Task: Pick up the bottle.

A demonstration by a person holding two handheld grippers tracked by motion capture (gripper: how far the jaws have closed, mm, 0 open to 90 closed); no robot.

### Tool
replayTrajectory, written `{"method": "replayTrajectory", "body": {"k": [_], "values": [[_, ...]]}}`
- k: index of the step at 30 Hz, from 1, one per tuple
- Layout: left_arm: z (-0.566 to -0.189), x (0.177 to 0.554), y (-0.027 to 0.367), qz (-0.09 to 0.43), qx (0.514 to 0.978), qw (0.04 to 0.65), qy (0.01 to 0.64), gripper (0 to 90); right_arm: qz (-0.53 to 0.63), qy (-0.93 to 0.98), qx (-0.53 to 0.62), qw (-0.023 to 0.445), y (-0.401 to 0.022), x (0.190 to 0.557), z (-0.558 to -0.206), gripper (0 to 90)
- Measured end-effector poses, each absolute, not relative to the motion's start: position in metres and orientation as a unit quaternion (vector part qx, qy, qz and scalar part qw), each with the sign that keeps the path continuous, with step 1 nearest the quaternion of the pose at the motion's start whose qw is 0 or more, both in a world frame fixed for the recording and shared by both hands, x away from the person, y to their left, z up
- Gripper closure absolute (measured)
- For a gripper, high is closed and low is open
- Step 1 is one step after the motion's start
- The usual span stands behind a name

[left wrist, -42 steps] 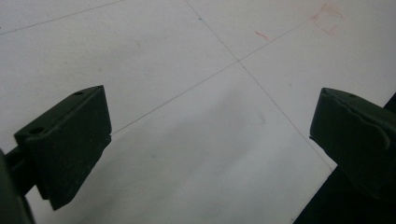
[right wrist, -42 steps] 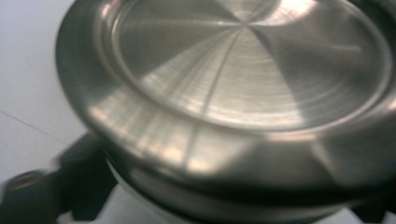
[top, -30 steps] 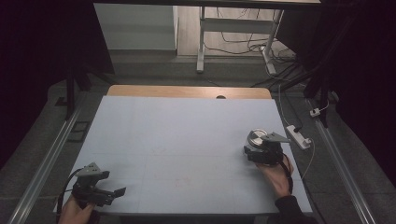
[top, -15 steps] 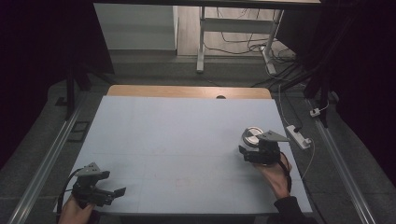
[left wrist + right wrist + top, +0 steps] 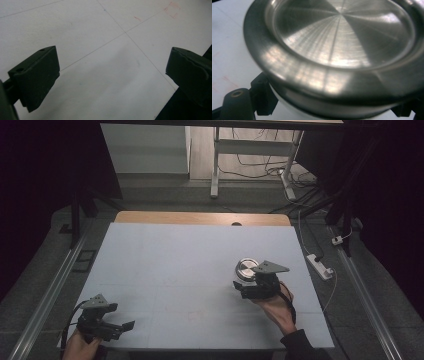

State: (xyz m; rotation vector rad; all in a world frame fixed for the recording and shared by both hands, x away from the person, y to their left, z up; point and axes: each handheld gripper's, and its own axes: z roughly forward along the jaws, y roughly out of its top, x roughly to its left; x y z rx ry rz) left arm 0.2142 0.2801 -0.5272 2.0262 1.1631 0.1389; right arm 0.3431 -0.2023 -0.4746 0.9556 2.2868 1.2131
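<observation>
While the right claw [image 5: 246, 286] grips the round steel lid [image 5: 246, 268] by its rim, its jaws clamped tight on it, carrying it well probably means keeping the wrist level, so the lid doesn't slip or tip. The lid sits just ahead of this claw, above the desk [image 5: 165, 255], broad face up, near flat; being round, it has no long axis. Well apart, the left claw [image 5: 120, 326] gapes wide, holding nothing.

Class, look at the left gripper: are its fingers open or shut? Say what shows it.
Open. In the left gripper view the two black fingers stand far apart, with bare white table between them and nothing held.
</observation>
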Motion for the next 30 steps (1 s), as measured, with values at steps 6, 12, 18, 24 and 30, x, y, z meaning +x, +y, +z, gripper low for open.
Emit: {"method": "replayTrajectory", "body": {"k": [6,12,18,24,30], "values": [[-0.527,0.214,0.280,0.054,0.797,0.390,0.457,0.1,0.438,0.824,0.317,0.170,-0.183,0.340,-0.473,14.9],[-0.527,0.214,0.280,0.053,0.798,0.391,0.455,0.0,0.435,0.835,0.296,0.161,-0.167,0.338,-0.474,14.9],[-0.527,0.215,0.280,0.051,0.799,0.391,0.454,0.0,0.434,0.847,0.268,0.147,-0.146,0.336,-0.475,14.9],[-0.527,0.215,0.279,0.049,0.802,0.388,0.452,0.0,0.435,0.856,0.243,0.138,-0.127,0.332,-0.476,14.9],[-0.528,0.215,0.279,0.048,0.803,0.387,0.452,0.0,0.436,0.862,0.227,0.123,-0.111,0.329,-0.478,14.9]]}}
